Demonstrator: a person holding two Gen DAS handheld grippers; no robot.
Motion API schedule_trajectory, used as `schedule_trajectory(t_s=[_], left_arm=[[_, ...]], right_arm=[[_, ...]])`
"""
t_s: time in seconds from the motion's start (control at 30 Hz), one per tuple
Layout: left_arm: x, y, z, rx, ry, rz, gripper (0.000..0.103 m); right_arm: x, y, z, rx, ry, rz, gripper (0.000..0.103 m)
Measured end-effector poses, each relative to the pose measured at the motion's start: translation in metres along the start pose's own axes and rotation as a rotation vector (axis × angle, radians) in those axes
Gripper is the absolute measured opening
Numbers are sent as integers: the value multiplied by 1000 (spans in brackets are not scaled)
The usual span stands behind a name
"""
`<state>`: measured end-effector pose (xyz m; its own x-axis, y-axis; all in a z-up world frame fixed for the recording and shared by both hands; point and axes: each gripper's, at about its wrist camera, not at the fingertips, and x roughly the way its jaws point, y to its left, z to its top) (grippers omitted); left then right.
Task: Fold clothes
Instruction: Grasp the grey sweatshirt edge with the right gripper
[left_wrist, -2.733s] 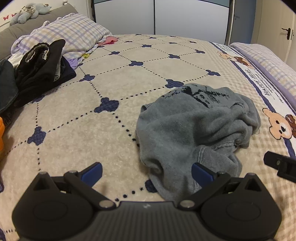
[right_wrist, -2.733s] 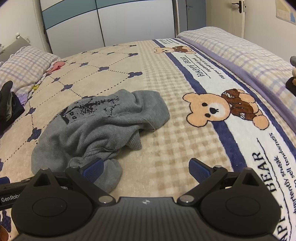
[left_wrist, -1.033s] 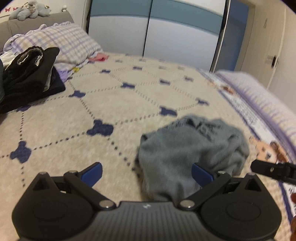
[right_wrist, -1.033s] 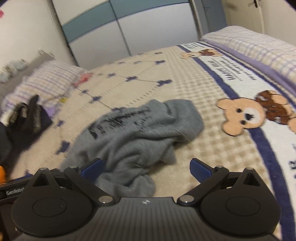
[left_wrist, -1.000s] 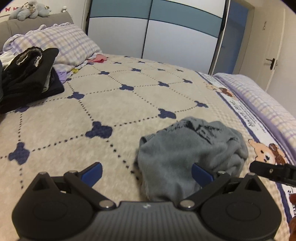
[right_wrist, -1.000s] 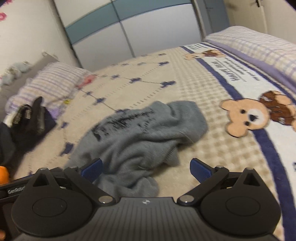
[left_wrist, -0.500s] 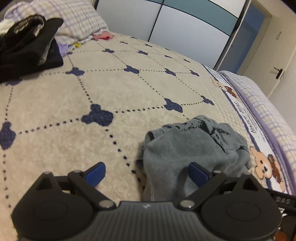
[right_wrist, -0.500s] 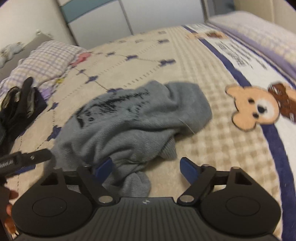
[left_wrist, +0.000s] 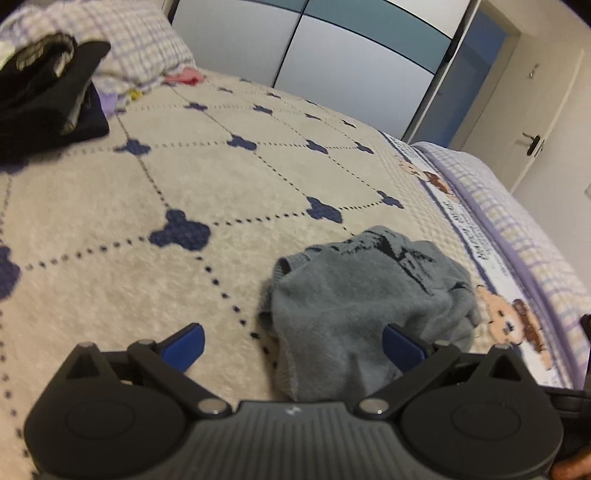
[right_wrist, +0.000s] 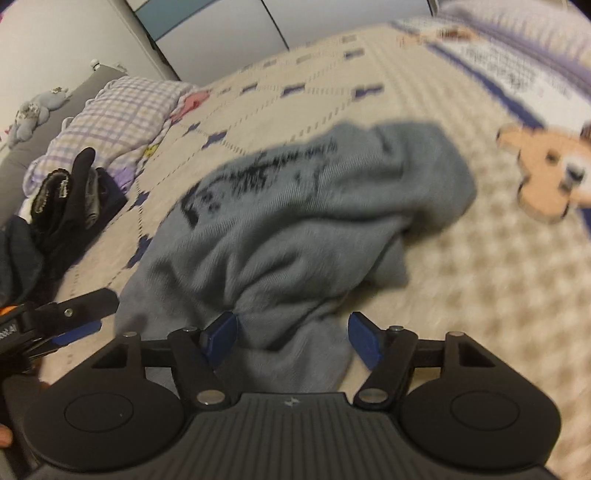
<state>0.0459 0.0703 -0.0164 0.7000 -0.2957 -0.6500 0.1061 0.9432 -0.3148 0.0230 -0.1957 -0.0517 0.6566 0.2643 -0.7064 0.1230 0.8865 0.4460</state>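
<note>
Listing left to right: dark clothes pile (left_wrist: 48, 92) by the pillow, unmoved; left gripper (left_wrist: 291, 349), fingers fully spread and empty, tilted down over the bed (left_wrist: 184, 192) just short of the grey sweater (left_wrist: 369, 302); right gripper (right_wrist: 291, 338), now lower and nearer than a second ago, fingers narrowing around the crumpled sweater's near edge, not yet pinching. Judgement: first grasp beginning; folding not started.

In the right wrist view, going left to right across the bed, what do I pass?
Pile of dark clothes → checked pillow → crumpled grey sweater, its near edge between the closing right tongs → teddy bear print on the blanket.
</note>
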Motion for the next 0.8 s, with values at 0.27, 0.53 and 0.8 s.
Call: schedule_trajectory(t_s=[0.27,0.53,0.8], left_arm=[[5,9,2,-65,31,-23,103],[8,15,5,-99,43,0,103],[2,19,6,-103,56,-20,103]], right_arm=[[-1,24,-19,-93,26,-91,33],[-26,8,-13,23,15,-42,16],[-59,-20,4,78,-99,-150,16]])
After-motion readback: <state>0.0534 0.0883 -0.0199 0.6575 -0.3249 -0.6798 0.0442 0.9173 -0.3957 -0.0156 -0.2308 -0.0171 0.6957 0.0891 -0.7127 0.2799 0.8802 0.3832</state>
